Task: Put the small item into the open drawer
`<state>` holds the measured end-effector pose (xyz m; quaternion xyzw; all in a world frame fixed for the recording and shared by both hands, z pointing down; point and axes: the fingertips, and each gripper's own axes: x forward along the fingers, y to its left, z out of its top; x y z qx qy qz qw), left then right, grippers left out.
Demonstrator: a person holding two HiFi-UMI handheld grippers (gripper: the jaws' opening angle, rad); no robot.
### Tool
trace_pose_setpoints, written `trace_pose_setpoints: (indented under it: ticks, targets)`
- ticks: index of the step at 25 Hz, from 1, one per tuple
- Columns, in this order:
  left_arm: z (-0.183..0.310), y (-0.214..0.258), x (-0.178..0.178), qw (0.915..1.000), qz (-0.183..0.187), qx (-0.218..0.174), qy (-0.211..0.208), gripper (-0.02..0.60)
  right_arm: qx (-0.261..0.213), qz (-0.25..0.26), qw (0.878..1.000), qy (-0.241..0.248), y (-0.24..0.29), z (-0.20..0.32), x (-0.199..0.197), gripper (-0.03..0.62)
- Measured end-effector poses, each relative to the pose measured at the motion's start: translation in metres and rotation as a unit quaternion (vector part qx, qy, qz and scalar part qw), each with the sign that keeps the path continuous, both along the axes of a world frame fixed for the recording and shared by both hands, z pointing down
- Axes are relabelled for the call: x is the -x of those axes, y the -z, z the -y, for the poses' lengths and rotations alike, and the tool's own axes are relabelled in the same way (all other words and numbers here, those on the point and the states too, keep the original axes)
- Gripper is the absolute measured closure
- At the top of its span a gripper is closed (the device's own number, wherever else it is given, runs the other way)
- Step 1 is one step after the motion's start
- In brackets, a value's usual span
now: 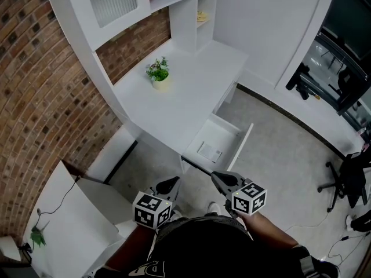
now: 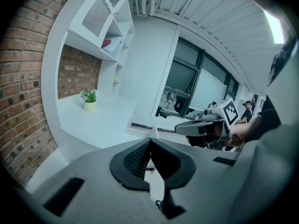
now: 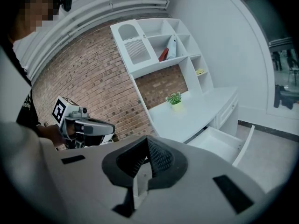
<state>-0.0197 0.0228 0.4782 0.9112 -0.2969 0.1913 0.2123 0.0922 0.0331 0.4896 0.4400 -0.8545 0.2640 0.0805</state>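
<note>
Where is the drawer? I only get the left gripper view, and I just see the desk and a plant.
Observer: The drawer is pulled open from the desk, toward the person.
Operator: Anything in it?
Observer: A flat pale sheet lies on its bottom; what it is, I can't tell.
Operator: Is the right gripper carrying anything?
Observer: No, the right gripper has its fingers together, nothing between them.

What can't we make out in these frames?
- Flat thing in the open drawer, head view: too small to identify.
- Drawer inside, left gripper view: blocked by the left tongs.
- Yellow item in the shelf unit, head view: too small to identify.
</note>
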Motion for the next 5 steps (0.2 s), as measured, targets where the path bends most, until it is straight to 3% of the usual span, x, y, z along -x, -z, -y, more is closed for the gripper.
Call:
trace_pose_setpoints:
  ticks: [5]
  targets:
    - [0.0003, -0.0002, -0.0007, 1.0000, -0.002, 0.000, -0.002, 0.565, 0.002, 0.000, 1.000, -0.002, -0.0017, -0.0001, 0.0000, 0.591]
